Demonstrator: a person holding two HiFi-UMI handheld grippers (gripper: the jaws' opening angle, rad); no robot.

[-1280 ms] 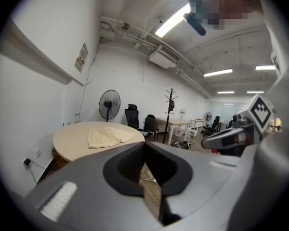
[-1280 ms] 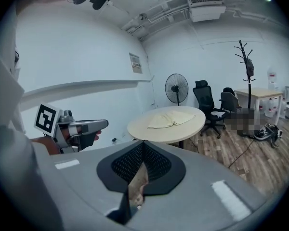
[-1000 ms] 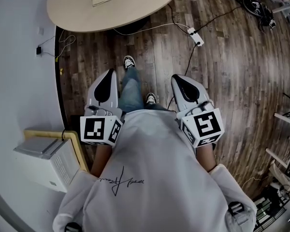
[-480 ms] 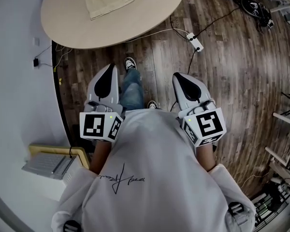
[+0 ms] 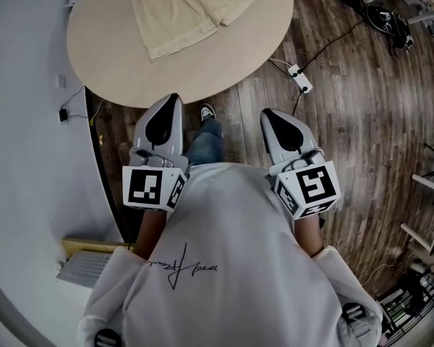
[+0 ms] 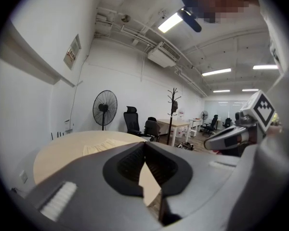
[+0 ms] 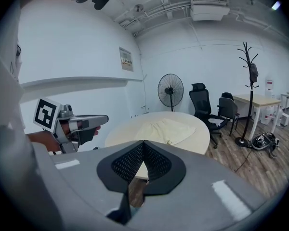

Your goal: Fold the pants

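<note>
Pale cream pants (image 5: 184,9) lie spread flat on a round beige table (image 5: 108,49) at the top of the head view. The right gripper view shows the same pants (image 7: 166,129) lying across the table top (image 7: 120,131). Both grippers are held level in front of the person's body, short of the table. My left gripper (image 5: 172,101) is shut and empty, its tip near the table's near edge. My right gripper (image 5: 267,114) is shut and empty over the wood floor. In each gripper view the jaws meet with nothing between them (image 6: 144,143) (image 7: 143,142).
A white wall runs along the left. A power strip (image 5: 299,78) with cables lies on the wood floor right of the table. A standing fan (image 7: 170,91), office chairs (image 7: 202,104) and a coat rack (image 7: 248,71) stand beyond the table. A pale box (image 5: 83,266) sits low left.
The table and pants have slid down the head view, closer to me. Both shut grippers have moved forward toward the table, and the box at left has dropped back.
</note>
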